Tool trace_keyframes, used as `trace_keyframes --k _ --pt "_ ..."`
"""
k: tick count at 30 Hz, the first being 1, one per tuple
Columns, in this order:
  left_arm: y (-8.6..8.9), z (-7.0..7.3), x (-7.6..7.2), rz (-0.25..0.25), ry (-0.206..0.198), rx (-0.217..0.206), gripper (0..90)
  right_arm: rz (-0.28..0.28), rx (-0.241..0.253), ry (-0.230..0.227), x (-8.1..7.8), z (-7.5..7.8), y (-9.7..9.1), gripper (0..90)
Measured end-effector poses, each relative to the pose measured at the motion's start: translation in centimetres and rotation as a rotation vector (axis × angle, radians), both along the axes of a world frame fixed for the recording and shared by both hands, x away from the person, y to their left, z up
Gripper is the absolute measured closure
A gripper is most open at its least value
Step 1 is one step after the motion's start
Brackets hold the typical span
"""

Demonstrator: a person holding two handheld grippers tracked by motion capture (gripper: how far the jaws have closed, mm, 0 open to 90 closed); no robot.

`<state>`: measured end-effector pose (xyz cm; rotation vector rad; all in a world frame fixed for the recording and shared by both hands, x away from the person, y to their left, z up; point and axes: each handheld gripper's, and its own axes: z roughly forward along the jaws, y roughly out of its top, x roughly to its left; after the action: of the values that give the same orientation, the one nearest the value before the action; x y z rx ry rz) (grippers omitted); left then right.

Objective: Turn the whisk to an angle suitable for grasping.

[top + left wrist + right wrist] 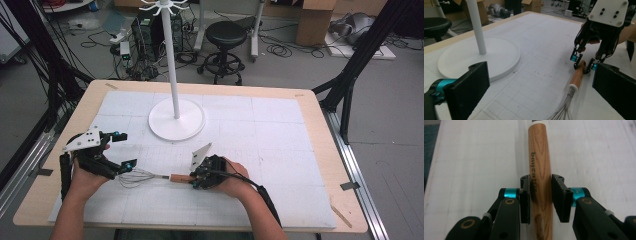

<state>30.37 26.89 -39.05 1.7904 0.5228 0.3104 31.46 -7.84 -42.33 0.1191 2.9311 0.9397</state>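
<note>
A whisk (150,176) with a wooden handle (539,157) and thin wire loops (562,112) lies flat on the white gridded mat (260,145), near the front. My right gripper (540,195) is shut on the handle near its butt end, one pad on each side; it also appears in the high view (196,178) and the left gripper view (584,63). My left gripper (125,149) stands open just left of the wire loops, its jaws wide apart with nothing between them.
A white stand (176,120) with a round base and a tall pole rises at the mat's back middle. The wooden table's edge (330,125) frames the mat. Behind the table are a black stool (226,35), cables and black frame posts.
</note>
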Motion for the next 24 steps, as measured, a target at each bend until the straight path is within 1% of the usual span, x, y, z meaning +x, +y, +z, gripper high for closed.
trace_keyframes --k 1,5,7,9,11,13,14,15,17,18,19,20,21,24 --pt "0.0 0.0 0.0 -0.001 -0.002 -0.001 1.7 0.012 0.005 -0.004 0.1 -0.1 0.5 70.1" --pt "0.1 0.2 -0.1 -0.003 -0.009 -0.003 1.7 0.028 0.038 0.004 0.7 -0.5 2.6 70.2" --pt "0.1 0.2 -0.1 -0.001 -0.007 -0.008 1.7 0.035 0.04 0.009 1.1 -0.6 3.5 70.0" --pt "0.2 0.2 -0.1 -0.001 -0.007 -0.007 1.7 0.029 0.045 0.018 1.4 -0.8 4.6 69.9" --pt "0.2 0.3 -0.1 -0.002 -0.009 -0.008 1.7 0.029 0.042 0.017 1.5 -0.7 4.8 69.8" --pt "0.3 0.3 -0.1 -0.004 -0.012 -0.011 1.7 0.014 0.04 0.016 1.5 -0.7 4.9 68.8" --pt "0.3 0.3 -0.1 -0.001 -0.01 -0.015 1.7 0.006 0.037 0.006 1.5 -0.6 4.8 66.3" --pt "0.3 0.3 -0.1 -0.001 -0.011 -0.017 1.7 -0.008 0.049 0.005 1.5 -0.5 4.6 62.4" --pt "0.4 0.3 -0.1 -0.001 -0.012 -0.013 1.7 -0.043 0.084 0.019 1.4 0.1 3.6 59.7" --pt "0.4 0.4 -0.1 0.0 -0.012 -0.011 1.7 -0.048 0.106 0.001 1.4 0.5 3.0 59.1" --pt "0.4 0.4 -0.2 0.001 -0.013 -0.011 1.7 -0.059 0.124 0.002 1.2 1.0 2.3 57.5" --pt "0.4 0.4 -0.2 0.002 -0.012 -0.013 1.7 -0.074 0.141 -0.016 1.0 1.5 1.5 56.2" --pt "0.4 0.4 -0.2 0.0 -0.016 -0.011 1.7 -0.085 0.155 -0.019 0.9 1.8 0.9 55.7" --pt "0.4 0.4 -0.2 0.002 -0.016 -0.009 1.7 -0.141 0.216 -0.037 0.1 3.1 -2.2 50.9"
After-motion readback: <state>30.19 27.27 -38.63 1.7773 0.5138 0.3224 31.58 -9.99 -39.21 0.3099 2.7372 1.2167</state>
